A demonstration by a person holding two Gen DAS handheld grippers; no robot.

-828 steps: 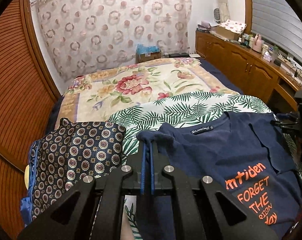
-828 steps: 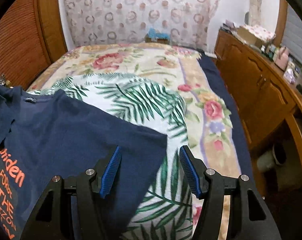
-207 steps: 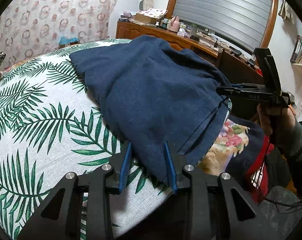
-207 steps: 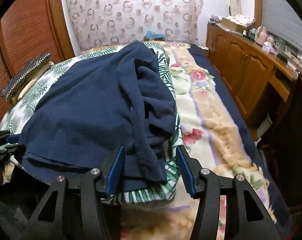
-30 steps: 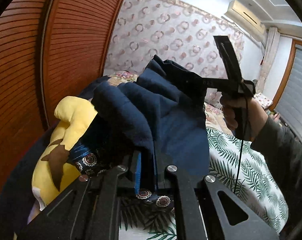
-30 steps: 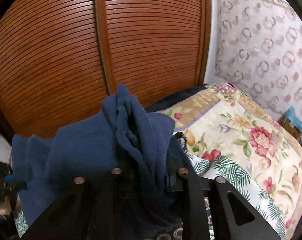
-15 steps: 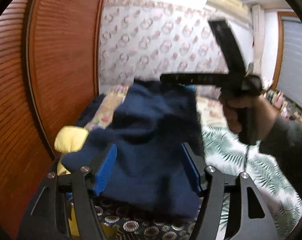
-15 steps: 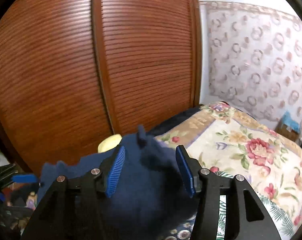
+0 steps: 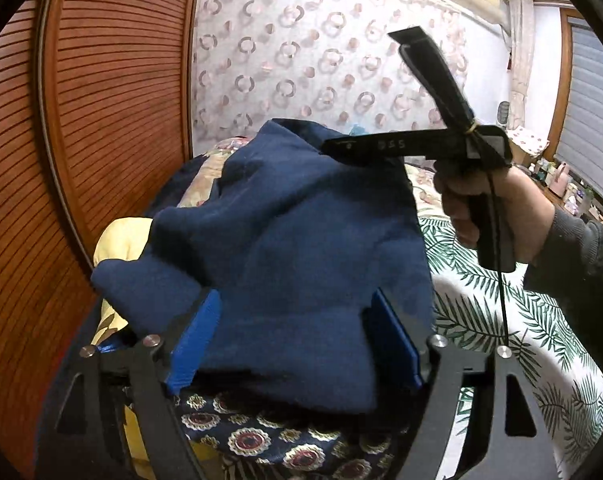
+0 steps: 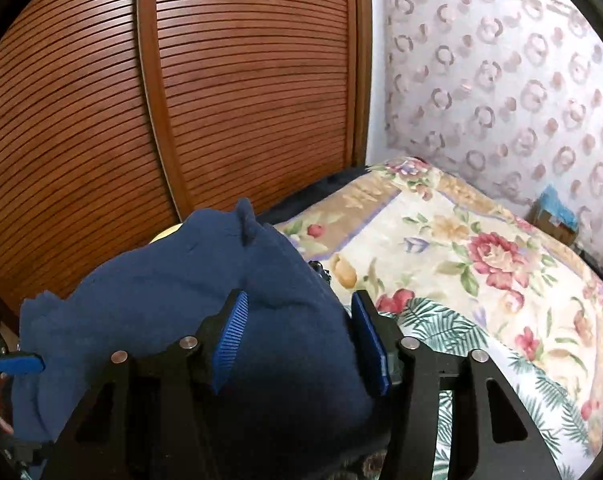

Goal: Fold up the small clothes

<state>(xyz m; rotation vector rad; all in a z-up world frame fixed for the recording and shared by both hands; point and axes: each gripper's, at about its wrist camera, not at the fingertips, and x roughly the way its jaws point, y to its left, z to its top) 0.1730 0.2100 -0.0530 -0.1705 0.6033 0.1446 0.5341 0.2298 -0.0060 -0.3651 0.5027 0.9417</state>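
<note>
A folded navy blue T-shirt (image 9: 293, 240) lies bunched on top of a patterned dark blue pillow (image 9: 269, 436) at the left side of the bed. My left gripper (image 9: 295, 336) is open, its blue pads either side of the shirt's near edge. My right gripper (image 10: 297, 336) is open too, with the shirt (image 10: 189, 320) lying between and in front of its pads. In the left wrist view the right gripper (image 9: 341, 148) reaches over the shirt's far side, held by a hand.
A slatted wooden wardrobe (image 10: 181, 100) stands close on the left. A yellow soft toy (image 9: 117, 244) lies under the shirt by the wardrobe. The bed has a palm-leaf sheet (image 9: 501, 320) and a floral blanket (image 10: 481, 248). A patterned curtain (image 9: 321, 60) hangs behind.
Both grippers, shut on the shirt a second ago, have opened and let it go. The shirt has dropped onto the patterned pillow.
</note>
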